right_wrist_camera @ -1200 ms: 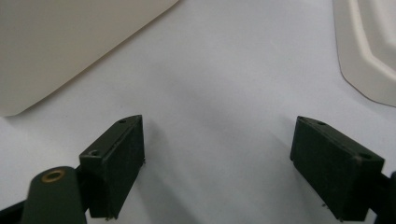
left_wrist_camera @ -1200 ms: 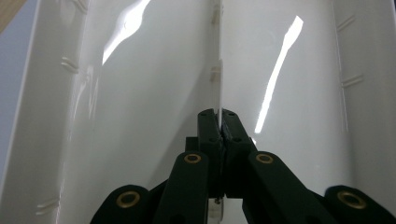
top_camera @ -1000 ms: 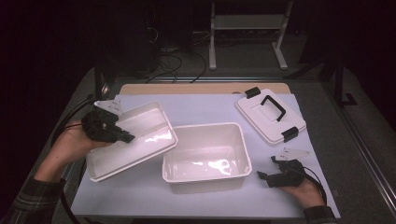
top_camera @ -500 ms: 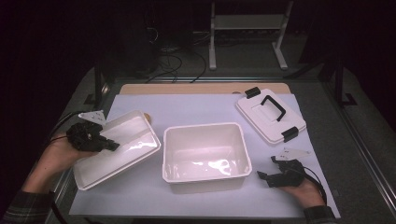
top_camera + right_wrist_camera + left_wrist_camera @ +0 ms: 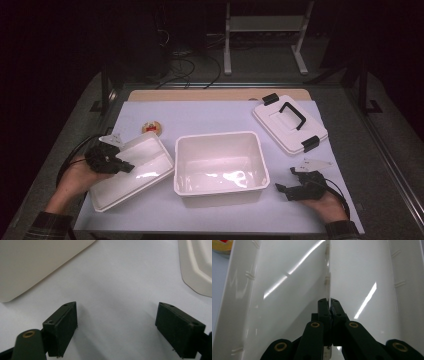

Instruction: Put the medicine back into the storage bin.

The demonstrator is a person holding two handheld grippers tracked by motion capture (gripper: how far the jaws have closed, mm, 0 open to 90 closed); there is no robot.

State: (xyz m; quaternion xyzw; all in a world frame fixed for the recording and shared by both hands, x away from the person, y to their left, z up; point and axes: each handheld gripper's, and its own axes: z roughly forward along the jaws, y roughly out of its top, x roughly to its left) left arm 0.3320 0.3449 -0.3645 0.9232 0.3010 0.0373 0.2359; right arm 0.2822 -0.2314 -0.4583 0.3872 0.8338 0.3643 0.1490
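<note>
A: Gripping the central divider rib of the white insert tray (image 5: 131, 172), the left hand-held gripper (image 5: 118, 165) has its jaws shut tight on that thin wall. Where does the tray sit?

B: Near the left edge of the surface (image 5: 210, 117), lying at a slant beside the deep white bin (image 5: 221, 167), with one long side low toward the front edge. Whether it rests fully on the surface or is partly lifted cannot be told.

A: And the right hand-held gripper (image 5: 284, 189)?

B: Parked near the front right corner, jaws spread wide, holding nothing, with bare surface between them.

A: What could go wrong from here?

B: Judged from the grasp, the rib is thin and glossy, and the pinch lies off the tray's centre; the tray could swing or slip out if tilted further. Its corner could also knock the bin's rim, or settle on the small round item (image 5: 151, 128) behind it.

A: What does each view add?

B: The left gripper view shows the rib (image 5: 328, 277) clamped between the pads and two smooth compartments either side, detail too small in the high view. The high view alone gives the layout: bin at centre, lid (image 5: 290, 124) with black handle toward the far right corner.
</note>
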